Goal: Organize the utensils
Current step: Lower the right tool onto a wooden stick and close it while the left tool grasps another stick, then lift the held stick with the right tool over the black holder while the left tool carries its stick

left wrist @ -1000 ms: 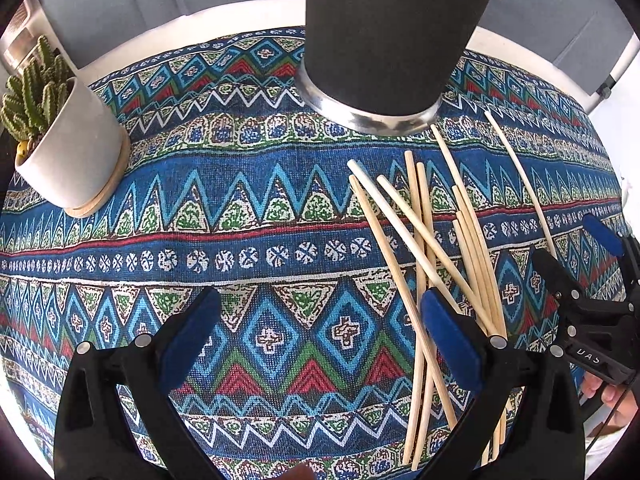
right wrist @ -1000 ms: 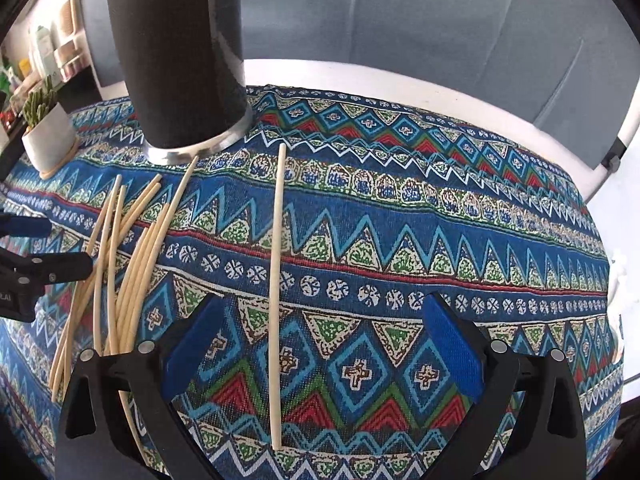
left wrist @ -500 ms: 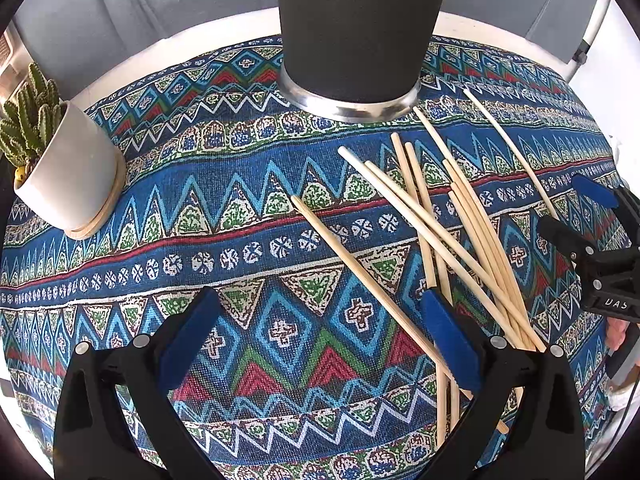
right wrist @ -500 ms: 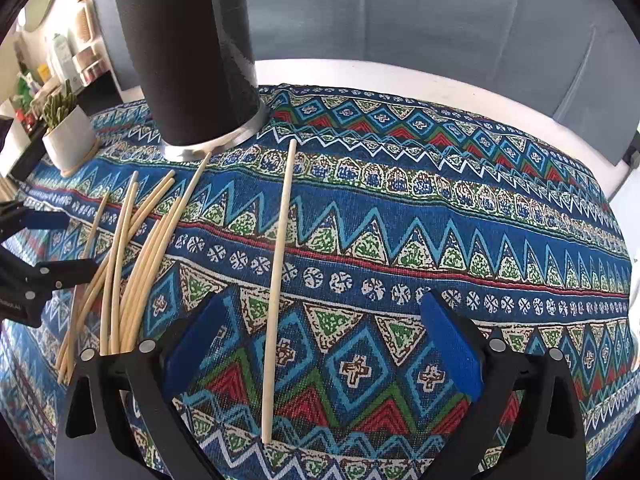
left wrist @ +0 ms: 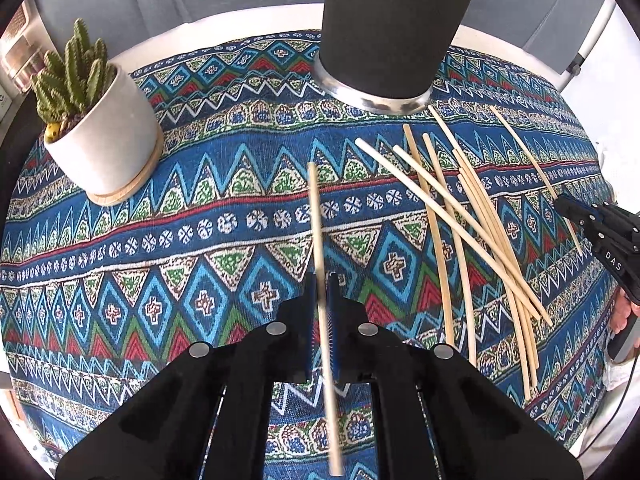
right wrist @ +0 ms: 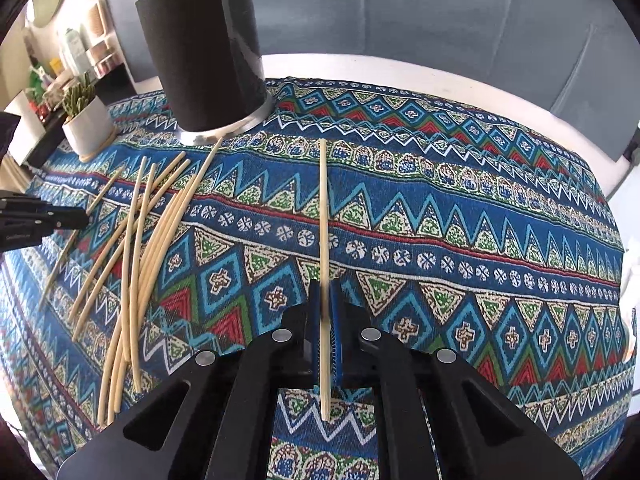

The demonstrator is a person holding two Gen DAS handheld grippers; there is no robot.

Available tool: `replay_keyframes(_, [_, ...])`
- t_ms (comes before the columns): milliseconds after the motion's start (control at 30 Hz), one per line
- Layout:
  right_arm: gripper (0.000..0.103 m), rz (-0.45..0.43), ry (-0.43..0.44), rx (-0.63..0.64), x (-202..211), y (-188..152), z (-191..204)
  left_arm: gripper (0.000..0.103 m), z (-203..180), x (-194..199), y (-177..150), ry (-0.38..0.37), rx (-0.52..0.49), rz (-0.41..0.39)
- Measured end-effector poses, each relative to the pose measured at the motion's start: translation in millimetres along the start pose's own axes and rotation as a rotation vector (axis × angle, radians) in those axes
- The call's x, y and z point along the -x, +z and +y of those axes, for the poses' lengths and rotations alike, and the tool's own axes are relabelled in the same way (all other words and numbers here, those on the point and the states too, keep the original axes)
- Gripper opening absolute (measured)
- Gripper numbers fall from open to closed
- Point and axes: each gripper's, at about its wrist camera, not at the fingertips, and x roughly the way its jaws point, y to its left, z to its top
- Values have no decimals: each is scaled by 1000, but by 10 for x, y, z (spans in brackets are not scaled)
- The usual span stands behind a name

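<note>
Left wrist: my left tongs (left wrist: pixel 321 312) are pressed together on one stick (left wrist: pixel 318 240) near its middle, so it runs out ahead of the pads and back under them. I judge the risk is pivoting: a thin stick pinched at one spot may swing when I tip it toward the cup (left wrist: pixel 394 24), which stands ahead and to the right, and miss the rim. The pile (left wrist: pixel 468 232) lies to the right of the tongs, crossed and overlapping, and a low pass could scatter it. A cactus pot (left wrist: pixel 100 136) sits ahead to the left. Everything rests on a patterned cloth (left wrist: pixel 180 264) over a pale round table, with grey panels behind.

Right wrist: my right tongs (right wrist: pixel 325 316) pinch a second stick (right wrist: pixel 323 208), gripped toward its near end, so the long front part could droop or slip. With both arms heading for the cup (right wrist: pixel 204 56), ahead-left, they might collide. Shelves with bottles stand far left.
</note>
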Motion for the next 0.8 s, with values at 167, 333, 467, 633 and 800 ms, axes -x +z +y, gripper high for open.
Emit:
replay_keyframes(167, [5, -58, 19, -66, 256, -114, -97, 5, 140, 102, -163, 11, 11, -15])
replay_keyframes(333, [5, -139, 23, -98, 686, -98, -133, 5, 247, 394, -285, -23, 51, -82])
replay_keyframes(467, [5, -228, 14, -110, 1171, -22, -115, 5, 276, 797, -322, -30, 50, -161])
replay_keyframes(633, [5, -326, 1, -100, 1749, 171, -39, 5, 308, 1393, -279, -25, 52, -265])
replay_keyframes(800, [5, -383, 8, -67, 2084, 370, 81, 5, 238, 1840, -81, -4, 46, -346])
